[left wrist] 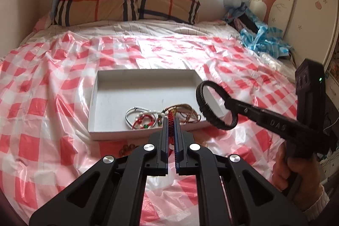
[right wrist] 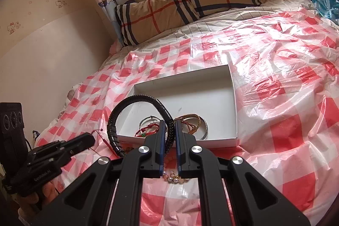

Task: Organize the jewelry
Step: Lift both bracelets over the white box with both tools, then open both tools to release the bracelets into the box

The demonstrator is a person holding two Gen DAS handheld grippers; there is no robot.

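A shallow white box (left wrist: 106, 86) lies on the bed and holds several bracelets (left wrist: 142, 119) at its near edge; the box also shows in the right wrist view (right wrist: 233, 99). My left gripper (left wrist: 172, 120) is shut on a red cord bracelet (left wrist: 170, 126), just above the box's near rim. My right gripper (right wrist: 170, 123) is shut on a black braided bracelet (right wrist: 135, 99), held up near the box's right front corner; the bracelet also shows in the left wrist view (left wrist: 200, 103). A pearl bracelet (right wrist: 173, 179) lies on the sheet under my right gripper.
A red-and-white checked plastic sheet (left wrist: 53, 99) covers the bed. Plaid pillows (left wrist: 118, 1) lie at the head under the window. Blue plastic bags (left wrist: 262, 37) sit at the far right. Small brown beads (left wrist: 127, 148) lie on the sheet before the box.
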